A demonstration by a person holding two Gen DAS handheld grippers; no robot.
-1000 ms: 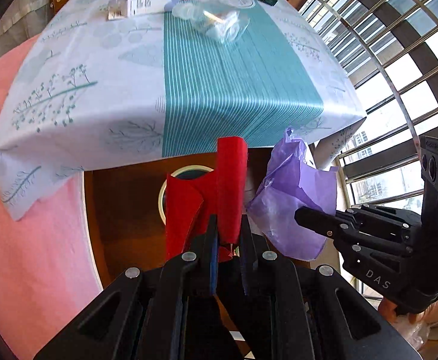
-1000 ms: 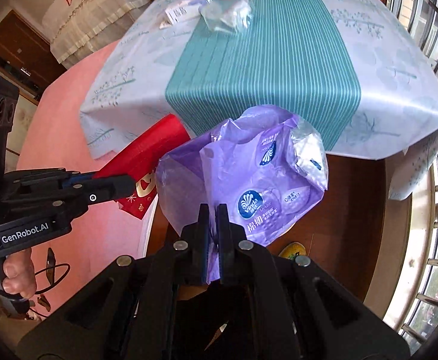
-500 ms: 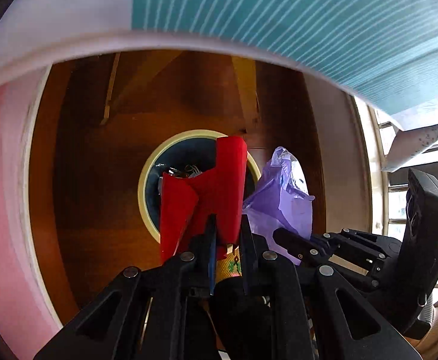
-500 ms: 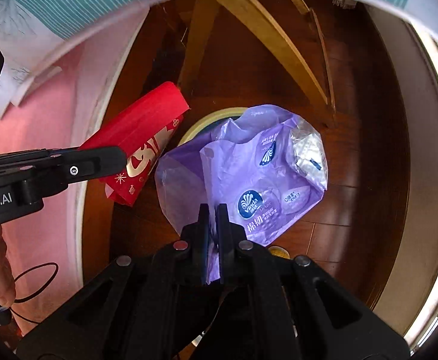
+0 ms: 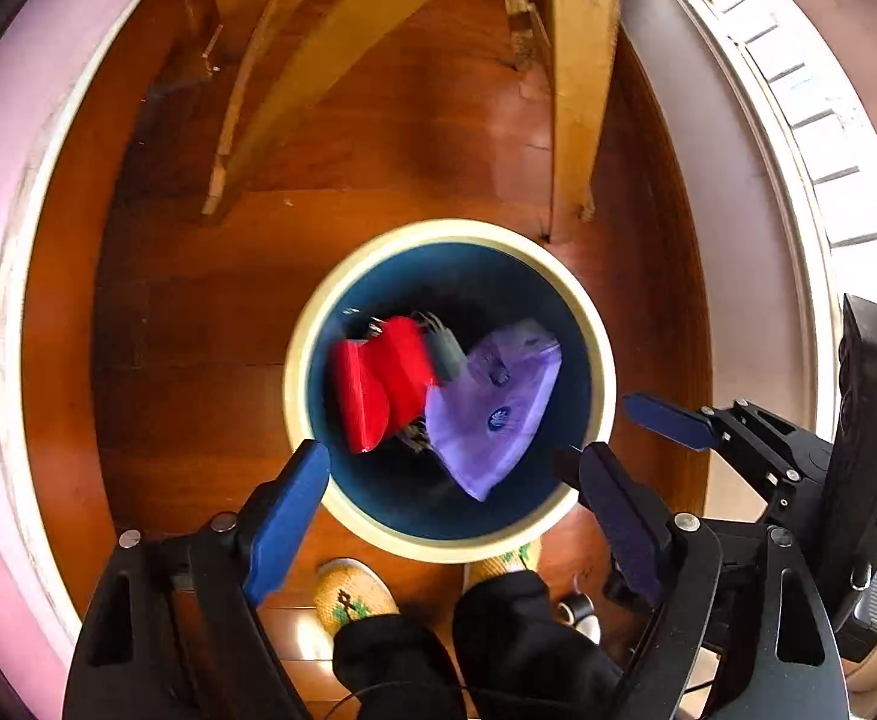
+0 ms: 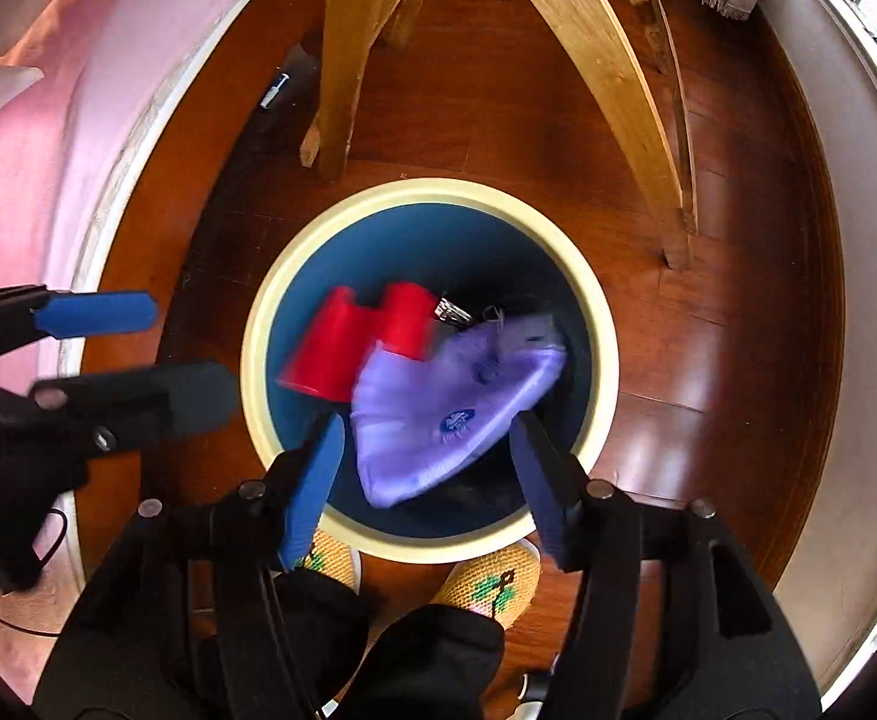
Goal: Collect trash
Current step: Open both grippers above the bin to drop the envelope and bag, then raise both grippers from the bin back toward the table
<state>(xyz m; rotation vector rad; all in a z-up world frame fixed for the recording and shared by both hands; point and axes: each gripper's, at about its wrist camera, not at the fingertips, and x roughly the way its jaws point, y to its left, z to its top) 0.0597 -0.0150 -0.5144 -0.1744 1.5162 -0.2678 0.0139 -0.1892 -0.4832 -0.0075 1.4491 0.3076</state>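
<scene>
A round bin [image 5: 597, 354] [image 6: 600, 330] with a cream rim and dark blue inside stands on the wooden floor right below both grippers. Inside it lie a red paper wrapper [image 5: 384, 384] [image 6: 348, 342] and a purple plastic tissue bag [image 5: 492, 414] [image 6: 444, 402], both blurred and free of the fingers. My left gripper [image 5: 444, 468] [image 6: 186, 354] hangs over the bin's near rim, its jaws opening wide with nothing between them. My right gripper [image 6: 426, 444] [image 5: 594, 432] is beside it, jaws also opening, no pad touching the bag.
Yellow wooden table legs [image 5: 576, 84] [image 6: 342, 48] rise just behind the bin. A person's slippers [image 6: 486, 582] [image 5: 354, 594] and dark trouser legs [image 5: 516, 636] stand at the bin's near side. A pink mat [image 6: 42, 132] lies left, a pale wall base [image 5: 732, 138] right.
Both grippers dropped from table height to just above the bin. Each let go: the red wrapper and the purple bag left the jaws and now lie in the bin.
</scene>
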